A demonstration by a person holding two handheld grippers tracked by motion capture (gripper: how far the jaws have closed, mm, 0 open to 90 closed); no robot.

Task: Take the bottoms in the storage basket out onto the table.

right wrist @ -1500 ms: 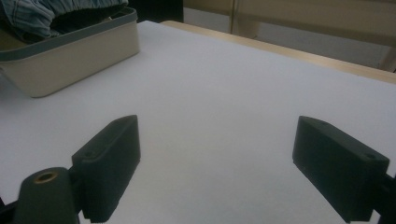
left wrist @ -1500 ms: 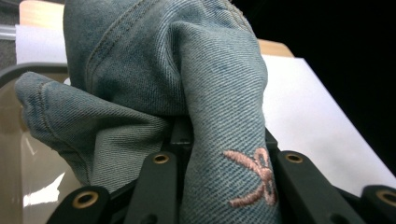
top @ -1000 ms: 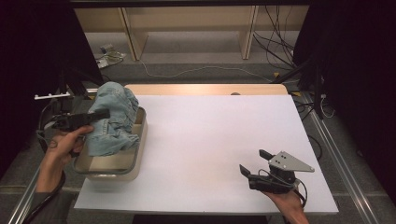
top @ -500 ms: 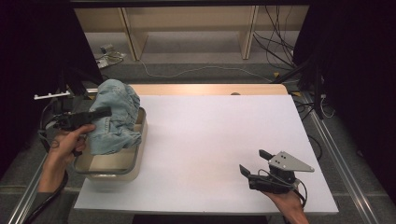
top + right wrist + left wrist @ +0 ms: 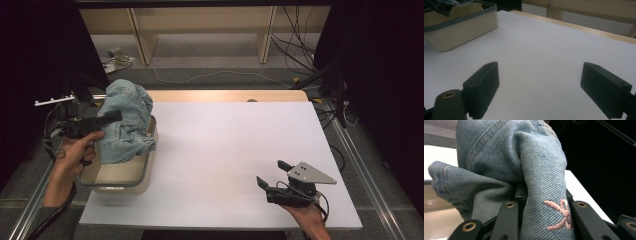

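At the left of the high view, the left hand-held gripper [image 5: 107,118] is clamped on a bunch of jeans [image 5: 126,120], holding them up over a beige bin [image 5: 145,170] at the tabletop's [image 5: 230,150] left edge. A pink embroidered bow [image 5: 560,214] sits between its jaws. At lower right, the right hand-held gripper [image 5: 272,174] rests low with jaws wide apart, holding nothing.

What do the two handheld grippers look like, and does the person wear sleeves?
Both are black with flat, blocky jaws. The right gripper carries a grey three-cornered plate with small dark dots and trails a black cable. The left gripper also trails dark cables. A dark sleeve shows at the left forearm.
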